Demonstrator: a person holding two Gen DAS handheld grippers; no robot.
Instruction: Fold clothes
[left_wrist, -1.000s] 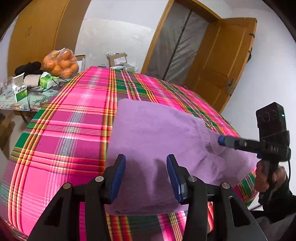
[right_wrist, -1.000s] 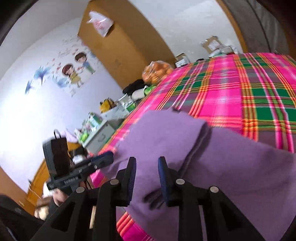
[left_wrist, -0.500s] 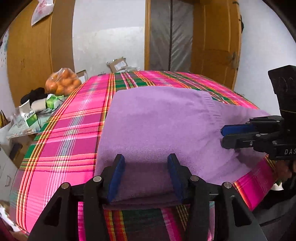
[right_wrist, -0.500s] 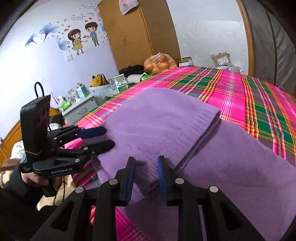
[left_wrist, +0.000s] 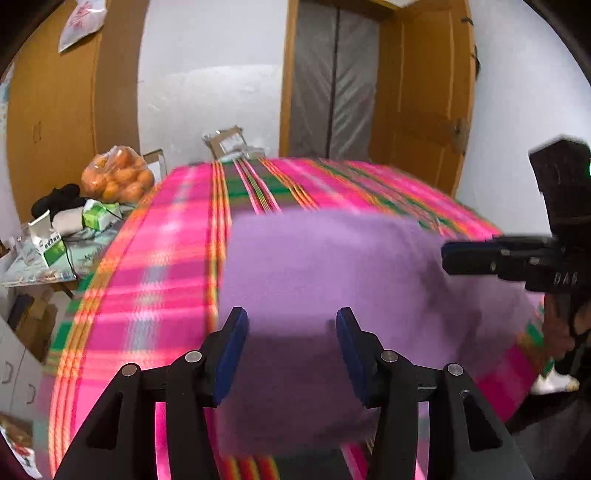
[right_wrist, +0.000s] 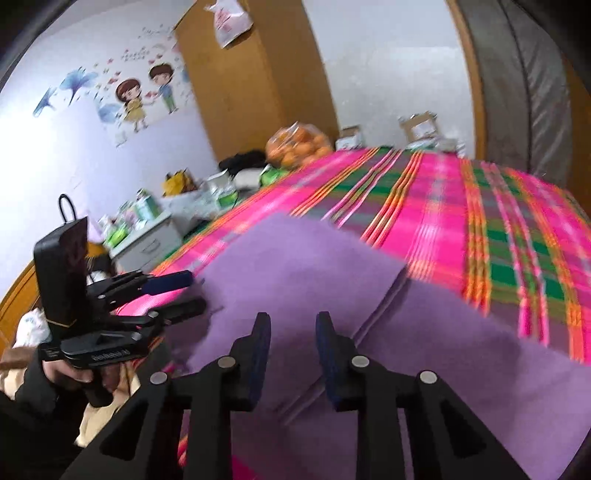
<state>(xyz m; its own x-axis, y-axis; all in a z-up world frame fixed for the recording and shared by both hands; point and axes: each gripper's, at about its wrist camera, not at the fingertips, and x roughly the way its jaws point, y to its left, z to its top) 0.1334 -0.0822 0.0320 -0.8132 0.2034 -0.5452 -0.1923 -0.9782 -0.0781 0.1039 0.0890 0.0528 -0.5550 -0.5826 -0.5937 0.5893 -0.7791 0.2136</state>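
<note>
A purple garment (left_wrist: 325, 266) lies folded on the pink and green plaid bed cover (left_wrist: 147, 280). My left gripper (left_wrist: 291, 332) hangs over its near edge, open, with the cloth below the pads and not pinched. The right wrist view shows that left gripper (right_wrist: 192, 291) at the garment's (right_wrist: 295, 266) left edge, fingers apart. My right gripper (right_wrist: 293, 328) hovers over a folded layer's seam, jaws a little apart, open. In the left wrist view the right gripper (left_wrist: 447, 254) is seen edge-on above the garment's right side, with its shadow on the cloth.
A bag of oranges (left_wrist: 116, 177) and small boxes on a side table (left_wrist: 48, 243) stand left of the bed. A white drawer unit (right_wrist: 147, 240) is beside it. A wooden door (left_wrist: 421, 96) stands open behind. A hand (right_wrist: 70, 373) holds each gripper handle.
Both grippers have rolled towards level and shifted a little over the garment. The gaps between the jaws look the same, and the garment lies as before.
</note>
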